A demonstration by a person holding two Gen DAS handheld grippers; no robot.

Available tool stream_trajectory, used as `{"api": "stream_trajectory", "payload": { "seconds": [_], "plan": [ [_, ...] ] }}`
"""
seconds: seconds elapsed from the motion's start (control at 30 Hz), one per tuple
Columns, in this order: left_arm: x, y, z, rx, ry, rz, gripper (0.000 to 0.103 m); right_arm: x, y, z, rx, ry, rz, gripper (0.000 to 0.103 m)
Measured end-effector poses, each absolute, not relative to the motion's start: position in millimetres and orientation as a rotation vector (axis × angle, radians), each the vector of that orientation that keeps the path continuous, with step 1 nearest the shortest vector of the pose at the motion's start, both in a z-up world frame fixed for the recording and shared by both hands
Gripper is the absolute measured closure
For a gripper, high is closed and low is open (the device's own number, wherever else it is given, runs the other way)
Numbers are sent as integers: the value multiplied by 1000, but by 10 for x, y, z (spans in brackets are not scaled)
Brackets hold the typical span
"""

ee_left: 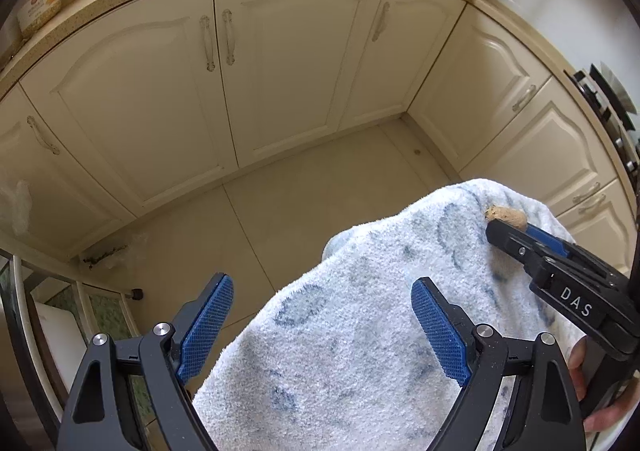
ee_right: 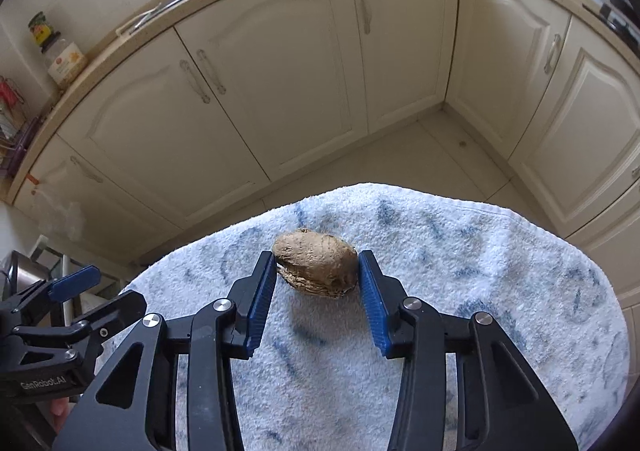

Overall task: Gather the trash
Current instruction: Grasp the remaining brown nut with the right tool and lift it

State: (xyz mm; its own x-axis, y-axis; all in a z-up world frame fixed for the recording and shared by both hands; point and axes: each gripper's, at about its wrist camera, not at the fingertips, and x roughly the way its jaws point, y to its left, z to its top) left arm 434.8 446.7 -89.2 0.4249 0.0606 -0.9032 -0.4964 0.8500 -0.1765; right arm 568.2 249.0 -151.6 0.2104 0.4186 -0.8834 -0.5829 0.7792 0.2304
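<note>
Brown and fibrous, a mango pit (ee_right: 316, 265) lies on the blue-patterned towel (ee_right: 440, 291), pinched between the right gripper (ee_right: 318, 275) pads. Picking-up step, I judge; next a lift. Left gripper (ee_left: 322, 327), marked "GenRobot.AI", gapes empty nearby. The right reads "DAS".

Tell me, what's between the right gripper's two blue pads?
A brown fibrous seed, probably a mango pit, sits between the right gripper's pads, which touch its sides. It lies on a blue-and-white towel. The right wrist view shows it best.
</note>
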Motion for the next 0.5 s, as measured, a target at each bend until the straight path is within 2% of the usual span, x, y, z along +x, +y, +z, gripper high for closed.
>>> {"api": "stream_trajectory", "payload": {
  "seconds": [0.5],
  "plan": [
    [3540,3755,-559,-404,1116,324,15,4770,1783,-1194,-204,1211,714,60]
  ]
}}
